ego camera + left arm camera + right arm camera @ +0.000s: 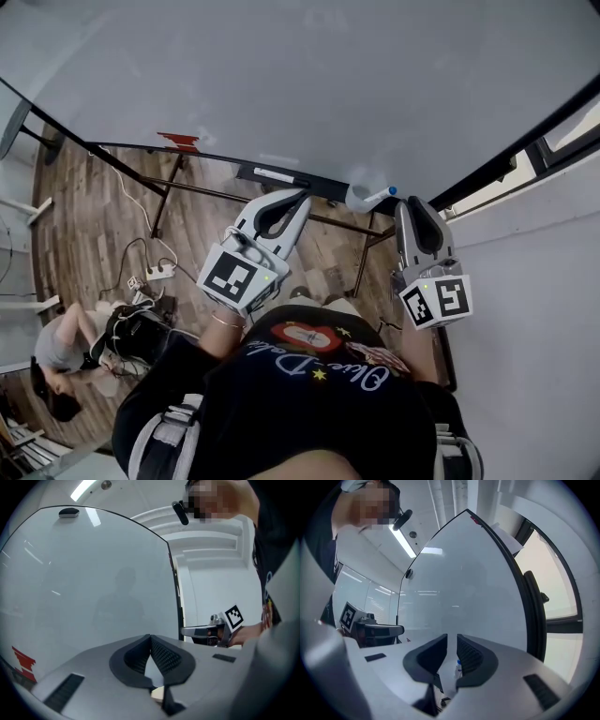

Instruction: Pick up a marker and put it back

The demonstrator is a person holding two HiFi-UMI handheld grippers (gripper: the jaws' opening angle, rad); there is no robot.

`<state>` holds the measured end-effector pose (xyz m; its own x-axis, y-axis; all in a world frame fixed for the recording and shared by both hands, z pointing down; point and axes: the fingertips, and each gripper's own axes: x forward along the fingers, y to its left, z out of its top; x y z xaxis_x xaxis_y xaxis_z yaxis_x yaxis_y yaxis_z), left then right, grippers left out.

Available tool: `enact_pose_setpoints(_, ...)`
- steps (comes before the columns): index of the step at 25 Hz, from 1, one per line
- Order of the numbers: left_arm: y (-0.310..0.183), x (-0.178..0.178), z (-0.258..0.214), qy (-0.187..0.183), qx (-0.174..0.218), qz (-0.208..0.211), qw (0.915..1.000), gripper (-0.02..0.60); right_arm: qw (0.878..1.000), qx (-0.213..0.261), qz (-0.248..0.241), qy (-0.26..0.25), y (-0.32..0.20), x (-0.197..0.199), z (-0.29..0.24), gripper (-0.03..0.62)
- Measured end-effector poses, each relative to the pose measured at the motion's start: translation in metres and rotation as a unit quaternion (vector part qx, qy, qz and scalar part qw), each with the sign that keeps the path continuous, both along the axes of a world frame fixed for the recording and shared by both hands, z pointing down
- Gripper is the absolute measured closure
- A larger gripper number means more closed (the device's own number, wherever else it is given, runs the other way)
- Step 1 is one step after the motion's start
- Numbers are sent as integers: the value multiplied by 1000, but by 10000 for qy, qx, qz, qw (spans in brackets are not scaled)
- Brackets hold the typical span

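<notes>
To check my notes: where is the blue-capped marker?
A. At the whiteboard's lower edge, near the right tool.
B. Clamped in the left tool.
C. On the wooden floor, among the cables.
A: the marker lies at the lower edge of the whiteboard, beside the right tool; the left tool is shut and empty.

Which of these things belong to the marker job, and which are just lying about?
Job: marker; whiteboard ledge; right gripper, fingers apart.
Lying about: red piece at the board's lower edge; power strip; cables on the floor.
</notes>
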<state>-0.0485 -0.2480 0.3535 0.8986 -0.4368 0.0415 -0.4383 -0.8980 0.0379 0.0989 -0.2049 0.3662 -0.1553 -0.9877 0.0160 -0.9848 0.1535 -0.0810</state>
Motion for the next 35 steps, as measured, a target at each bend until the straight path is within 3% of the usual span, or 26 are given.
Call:
enact_pose_setpoints(15, 4, 5, 4, -226, 25, -402, 9989, 578, 9970, -658, -414, 47, -28, 8, 42, 458)
enact_pose_setpoints(31, 7, -11, 4, -325, 29, -802, 9962, 578, 9932, -999, -579, 158, -46, 5, 75, 458)
enact_pose_setpoints(35, 8, -13, 6, -317, 25, -849, 9959, 578, 9927, -981, -685, 147, -46, 3, 77, 513)
